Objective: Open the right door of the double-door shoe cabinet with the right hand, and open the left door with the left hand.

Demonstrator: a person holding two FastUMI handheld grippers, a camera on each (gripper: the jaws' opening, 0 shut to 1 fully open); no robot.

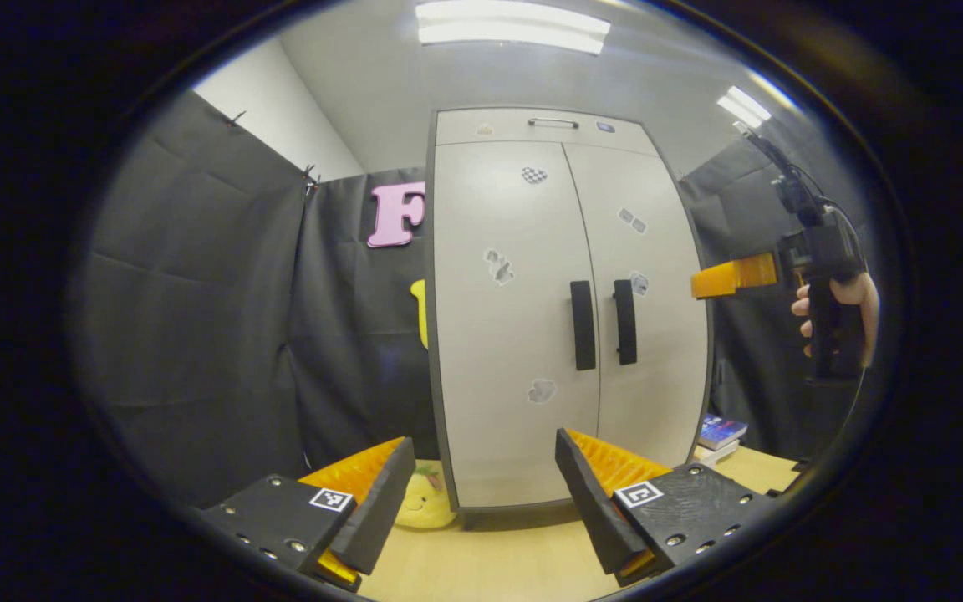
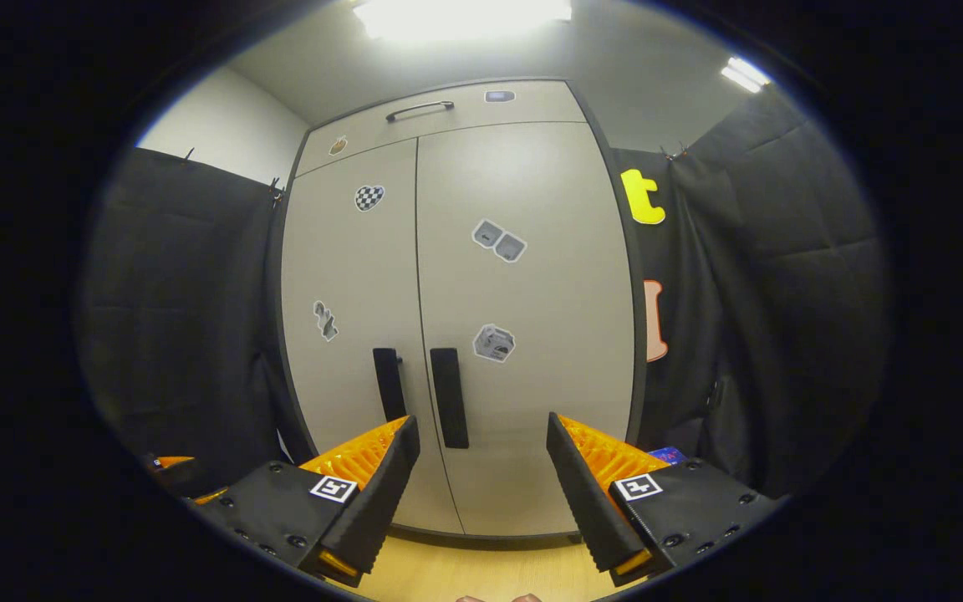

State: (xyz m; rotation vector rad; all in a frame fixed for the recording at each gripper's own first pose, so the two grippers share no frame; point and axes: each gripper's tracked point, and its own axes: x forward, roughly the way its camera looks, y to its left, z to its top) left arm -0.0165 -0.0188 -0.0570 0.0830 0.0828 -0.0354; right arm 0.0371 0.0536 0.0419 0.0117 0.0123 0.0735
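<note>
A tall pale grey shoe cabinet (image 1: 523,318) stands on a wooden table, both doors closed and dotted with stickers. Two black vertical handles sit side by side at the middle seam: the left door's handle (image 1: 583,325) and the right door's handle (image 1: 625,322). My left gripper (image 1: 481,493) is open, a short way in front of the cabinet's lower left door. My right gripper (image 2: 481,485) is open too, close to the right door (image 2: 523,318), whose handle (image 2: 448,398) lies just above its left finger. In the left gripper view, the right gripper (image 1: 732,276) shows farther off, held by a hand.
A yellow plush toy (image 1: 423,502) lies on the wooden table (image 1: 490,568) at the cabinet's lower left corner. Stacked books (image 1: 720,435) rest to the cabinet's right. Black cloth walls enclose both sides. A drawer with a metal handle (image 2: 420,109) tops the cabinet.
</note>
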